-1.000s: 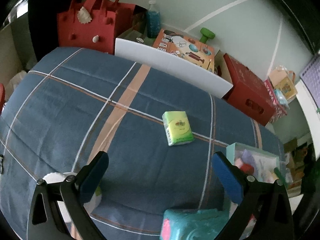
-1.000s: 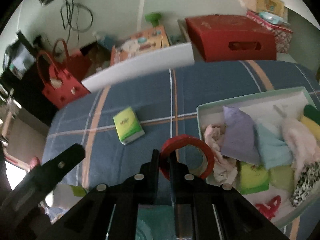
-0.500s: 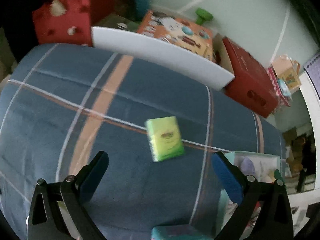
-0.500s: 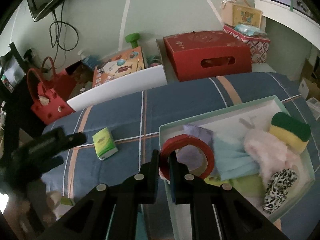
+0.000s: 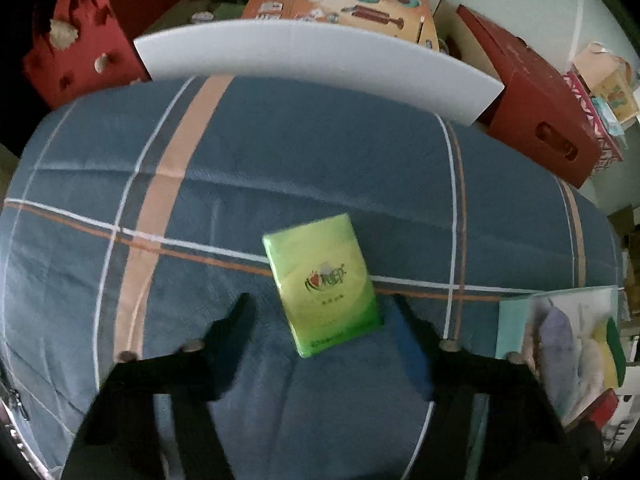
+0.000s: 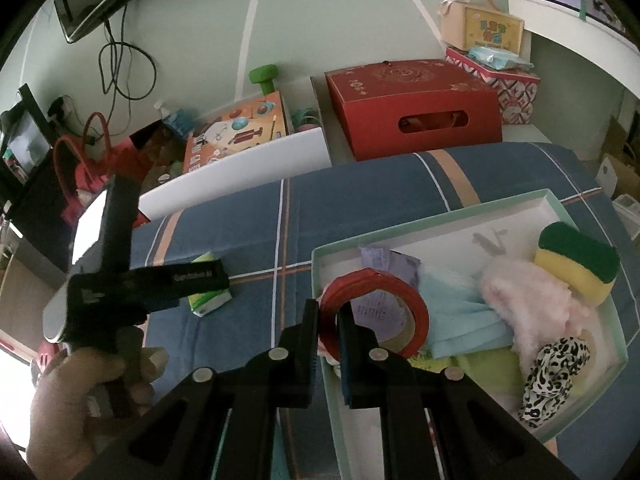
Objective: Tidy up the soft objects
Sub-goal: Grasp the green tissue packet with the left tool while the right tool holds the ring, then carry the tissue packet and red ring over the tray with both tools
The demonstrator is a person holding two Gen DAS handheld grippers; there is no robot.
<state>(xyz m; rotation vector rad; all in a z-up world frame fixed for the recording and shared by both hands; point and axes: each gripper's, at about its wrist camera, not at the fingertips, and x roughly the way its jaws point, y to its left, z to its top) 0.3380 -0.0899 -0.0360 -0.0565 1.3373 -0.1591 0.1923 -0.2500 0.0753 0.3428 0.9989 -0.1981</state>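
The work area is a bed (image 5: pixel 360 168) covered by a blue plaid blanket with white, orange and tan stripes.

Far left, right wrist view: a hand (image 6: pixel 76 404) holds the left gripper (image 5: pixel 320 312) over the blanket. Its fingers (image 5: pixel 236 320) are closing, with the green tissue pack (image 5: pixel 324 284) lying between them. In the left wrist view the right-hand blue pad sits at the pack's lower right corner, while the left-hand finger stands apart from it with blanket showing in the gap. The pack lies flat on the blanket, just left of the bed's middle white stripe, well apart from the box.

Centre: the right gripper (image 6: pixel 329 320) has its fingers almost fully closed, clamped on the rim of a red tape ring (image 6: pixel 376 308). The ring stands on edge above the near left corner of the box.

Right: the pale green box (image 6: pixel 472 210) rests on the blanket with its interior exposed. It contains, left to right, a lilac cloth (image 6: pixel 384 264), a light blue cloth (image 6: pixel 452 316), a pink fluffy item (image 6: pixel 532 300), a black-and-white spotted fabric piece (image 6: pixel 552 372), and a yellow sponge with green top (image 6: pixel 576 264) at the far right corner.

Beyond the bed: a white board (image 5: pixel 320 60), a red bag (image 5: pixel 80 48) at left, and a red carton (image 6: pixel 416 108) at right.
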